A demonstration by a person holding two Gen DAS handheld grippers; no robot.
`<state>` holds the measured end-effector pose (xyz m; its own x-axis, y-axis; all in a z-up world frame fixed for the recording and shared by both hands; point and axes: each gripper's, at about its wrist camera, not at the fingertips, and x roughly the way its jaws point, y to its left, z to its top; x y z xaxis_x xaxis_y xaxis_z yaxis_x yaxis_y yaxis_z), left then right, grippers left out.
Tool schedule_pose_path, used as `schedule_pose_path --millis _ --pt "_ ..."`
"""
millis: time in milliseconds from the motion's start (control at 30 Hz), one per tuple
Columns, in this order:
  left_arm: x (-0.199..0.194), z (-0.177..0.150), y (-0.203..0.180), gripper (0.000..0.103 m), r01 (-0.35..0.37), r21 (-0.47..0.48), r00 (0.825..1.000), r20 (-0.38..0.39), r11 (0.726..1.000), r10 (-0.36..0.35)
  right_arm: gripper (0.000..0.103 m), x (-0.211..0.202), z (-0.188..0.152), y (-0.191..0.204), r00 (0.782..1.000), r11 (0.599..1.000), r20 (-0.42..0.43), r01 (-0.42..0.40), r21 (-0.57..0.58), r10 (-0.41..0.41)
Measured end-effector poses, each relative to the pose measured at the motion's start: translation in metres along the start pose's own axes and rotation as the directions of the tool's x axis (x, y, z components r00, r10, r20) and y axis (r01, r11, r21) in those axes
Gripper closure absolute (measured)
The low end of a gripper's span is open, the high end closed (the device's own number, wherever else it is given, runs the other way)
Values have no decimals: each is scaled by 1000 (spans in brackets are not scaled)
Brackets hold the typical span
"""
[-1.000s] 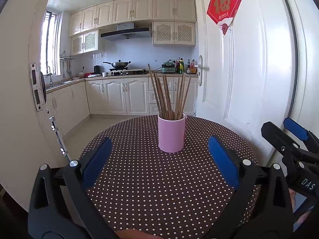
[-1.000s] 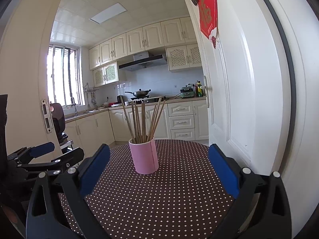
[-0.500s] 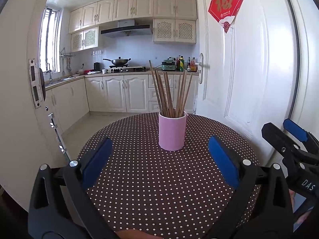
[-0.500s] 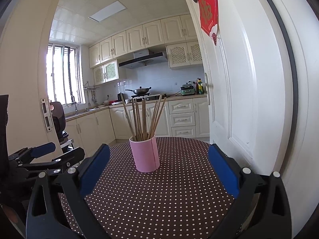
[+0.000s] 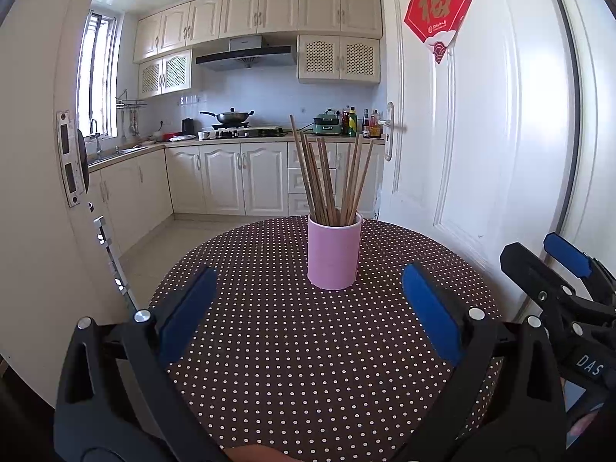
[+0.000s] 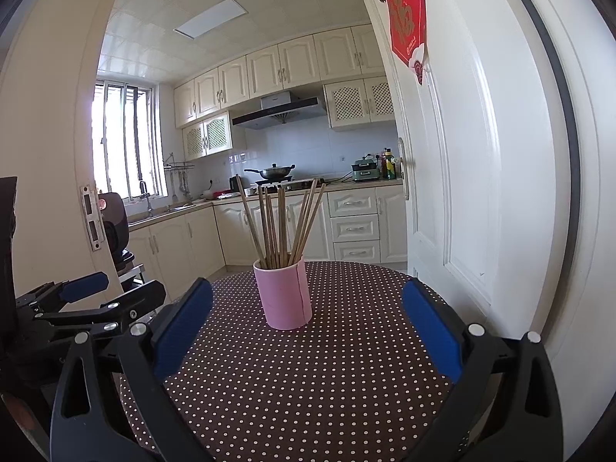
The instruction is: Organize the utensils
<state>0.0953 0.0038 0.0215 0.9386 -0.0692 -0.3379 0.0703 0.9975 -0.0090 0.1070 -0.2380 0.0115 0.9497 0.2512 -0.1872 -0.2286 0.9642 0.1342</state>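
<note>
Light, stiff, slim and smooth chopsticks (image 5: 330,181), likely to slip or fan apart; best pinched high on the bare shafts. All standing bunched in pink cup (image 5: 334,255), mid-table on dotted cloth (image 5: 308,365). Left gripper (image 5: 308,315) and right gripper (image 6: 304,325) spread wide, holding nothing, well short of cup

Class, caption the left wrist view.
Open left gripper faces a pink cup of chopsticks on a dotted table.
</note>
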Motion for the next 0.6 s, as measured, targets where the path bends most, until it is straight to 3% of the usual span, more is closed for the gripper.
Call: schedule_pose_path --millis 600 --pt "-1 0 -1 8 3 3 1000 0 1000 -3 8 1 0 2 1000 1000 -1 -13 0 13"
